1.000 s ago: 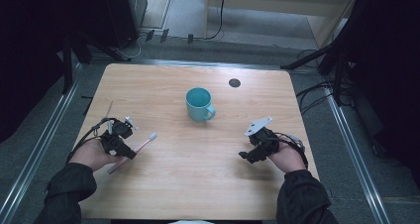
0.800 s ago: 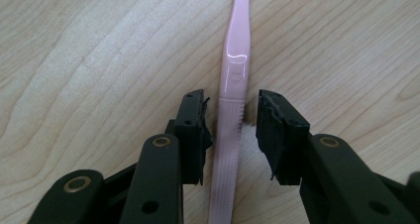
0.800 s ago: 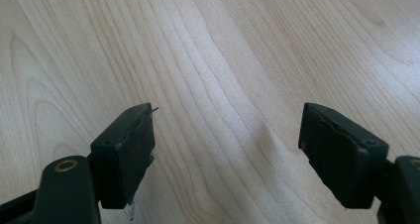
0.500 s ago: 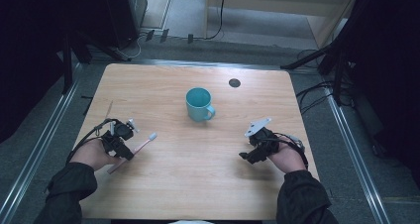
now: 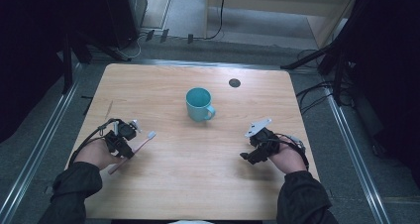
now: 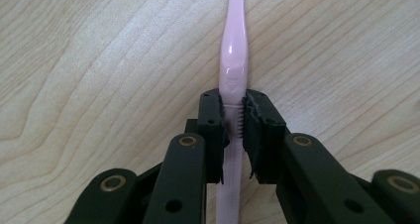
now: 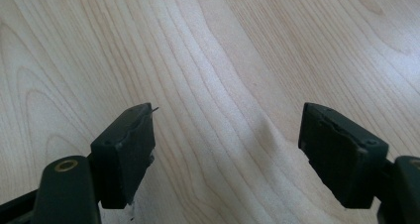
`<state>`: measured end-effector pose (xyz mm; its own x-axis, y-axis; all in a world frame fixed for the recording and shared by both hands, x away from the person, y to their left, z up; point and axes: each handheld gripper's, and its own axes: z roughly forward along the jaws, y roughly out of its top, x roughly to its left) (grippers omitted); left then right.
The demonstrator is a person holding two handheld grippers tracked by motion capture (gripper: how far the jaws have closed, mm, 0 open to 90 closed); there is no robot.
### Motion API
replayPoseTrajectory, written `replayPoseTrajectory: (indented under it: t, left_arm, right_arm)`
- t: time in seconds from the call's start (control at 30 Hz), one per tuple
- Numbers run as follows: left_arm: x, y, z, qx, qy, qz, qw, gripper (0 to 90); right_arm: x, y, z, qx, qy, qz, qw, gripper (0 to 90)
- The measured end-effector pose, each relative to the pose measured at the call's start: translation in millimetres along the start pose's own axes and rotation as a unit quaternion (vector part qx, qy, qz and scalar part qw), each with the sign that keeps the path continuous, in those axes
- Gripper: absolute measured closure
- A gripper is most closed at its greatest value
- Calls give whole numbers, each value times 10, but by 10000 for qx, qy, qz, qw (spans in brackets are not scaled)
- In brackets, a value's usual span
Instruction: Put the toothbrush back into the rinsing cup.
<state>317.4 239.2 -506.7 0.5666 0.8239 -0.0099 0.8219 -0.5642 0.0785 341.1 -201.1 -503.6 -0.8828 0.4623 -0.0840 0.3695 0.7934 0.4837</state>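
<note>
A pink toothbrush (image 5: 145, 140) lies slanted on the wooden table (image 5: 198, 189) at the front left. My left gripper (image 5: 128, 148) is shut on its handle. In the left gripper view the jaws have just been closing and now press the toothbrush (image 6: 233, 50) from both sides, left gripper (image 6: 235, 120) low over the wood. My right gripper (image 5: 246, 157) rests at the front right. In the right gripper view the right gripper (image 7: 228, 149) stands open, with bare wood between its jaws.
A teal mug (image 5: 199, 104) stands upright in the middle of the table, handle toward the right. A small black round spot (image 5: 235, 83) sits behind it. Metal rails and cables run along both table sides.
Both hands and the toothbrush keep their places; no shift shows in the high view.
</note>
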Motion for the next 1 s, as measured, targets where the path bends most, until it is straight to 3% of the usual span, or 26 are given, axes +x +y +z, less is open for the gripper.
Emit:
replayPoseTrajectory:
  t: [0.6, 0.8, 1.0]
  left_arm:
    - [89, -24, -26, -63, -123, -178, 9997, 792]
    - [118, -49, -79, -233, -158, -304, 9991, 792]
    - [171, -82, -147, -402, -325, -395, 9979, 792]
  right_arm:
    - [-5, 2, -9, -20, -29, 22, 10000, 218]
    - [-7, 0, -5, -14, -21, 20, 10000, 218]
    - [-8, -2, -2, 1, -16, 17, 10000, 218]
